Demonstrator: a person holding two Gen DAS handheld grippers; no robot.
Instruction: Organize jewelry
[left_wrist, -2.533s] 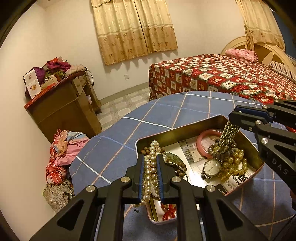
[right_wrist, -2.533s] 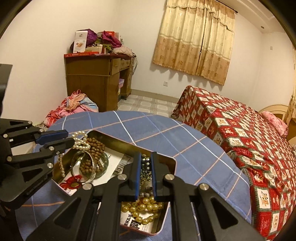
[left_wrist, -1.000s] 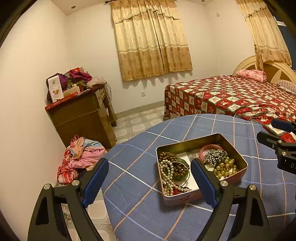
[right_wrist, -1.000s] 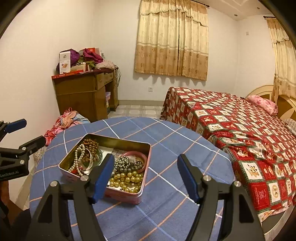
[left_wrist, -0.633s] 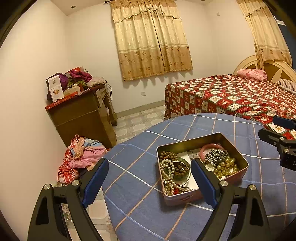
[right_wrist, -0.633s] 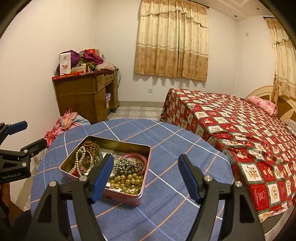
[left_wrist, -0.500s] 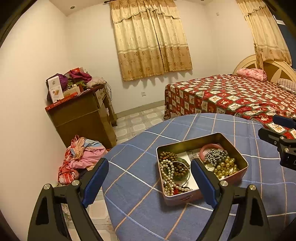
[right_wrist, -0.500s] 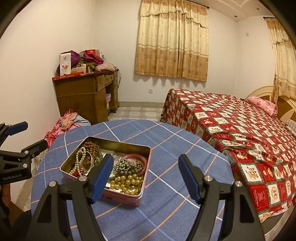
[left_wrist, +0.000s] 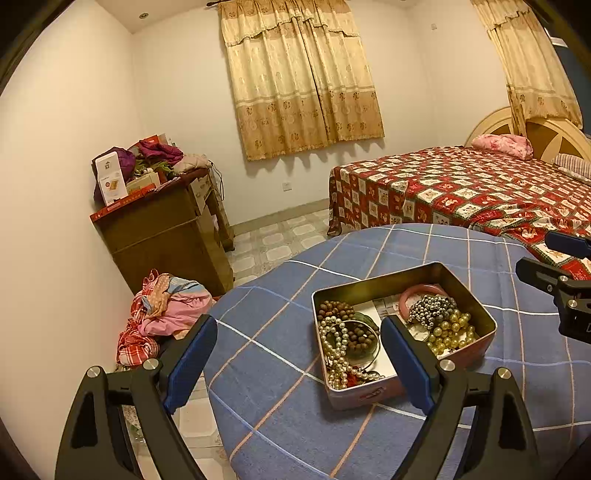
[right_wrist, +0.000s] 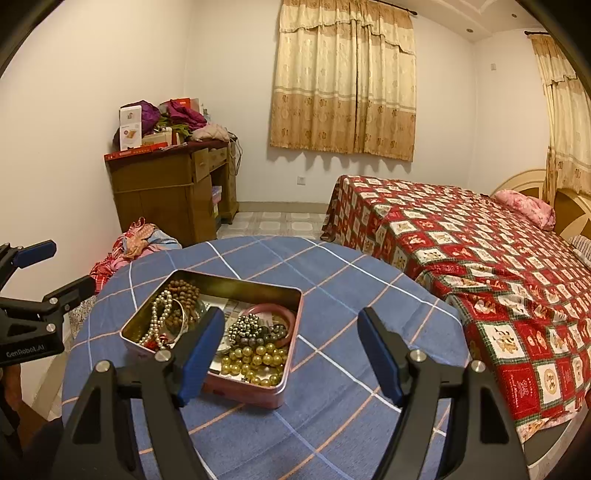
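Nearby, bed, wooden cabinet, clothes pile

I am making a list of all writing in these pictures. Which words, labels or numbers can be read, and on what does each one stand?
"GenRobot.AI": white letters on the black body of the left tool, seen in the right wrist view.
Printed paper lining the tin: too small to read.
Label on the tin's front wall: blurred.
White box on the wooden cabinet: print too small to read.
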